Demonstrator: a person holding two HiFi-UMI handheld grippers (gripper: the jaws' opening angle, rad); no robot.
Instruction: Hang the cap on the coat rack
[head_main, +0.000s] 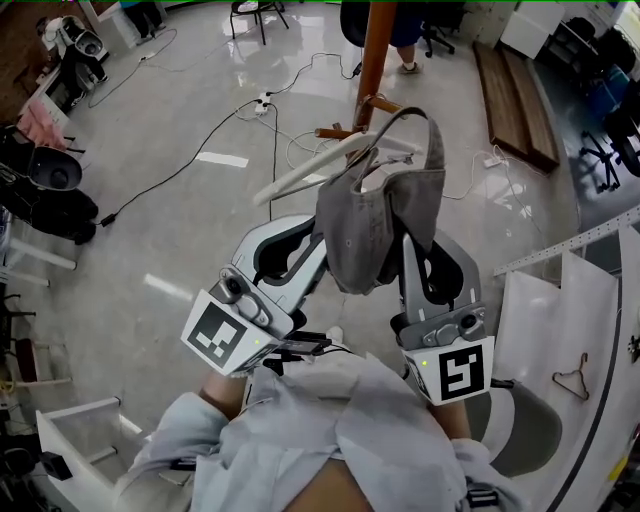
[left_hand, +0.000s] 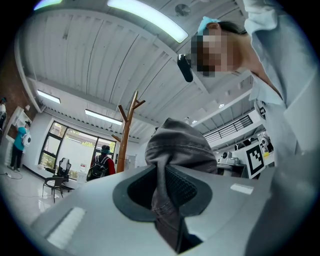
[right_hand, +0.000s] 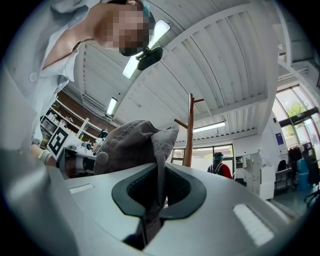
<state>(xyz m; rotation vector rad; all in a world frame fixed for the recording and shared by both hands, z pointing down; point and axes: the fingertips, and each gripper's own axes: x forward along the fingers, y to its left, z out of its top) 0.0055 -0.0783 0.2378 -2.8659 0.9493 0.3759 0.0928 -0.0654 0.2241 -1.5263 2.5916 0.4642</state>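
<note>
Well, both grippers (left_hand: 163, 175) (right_hand: 160, 174) clamp the cap (head_main: 384, 226) (probably denim).

The cap (head_main: 385, 225) is showing faded grey with stitched seams. The left tool (head_main: 322, 243) and the right tool (head_main: 406, 248) are wearing light grey shells around dark grey pads, their marker cubes (head_main: 222, 335) carrying black-and-white square patterns. The coat rack (head_main: 377, 45) is glowing warm brown. The floor (head_main: 200, 120) is gleaming pale grey, with black and white cables (head_main: 180, 170) crossing it. The person's shirt (head_main: 330, 430) is showing pale grey-blue.
</note>
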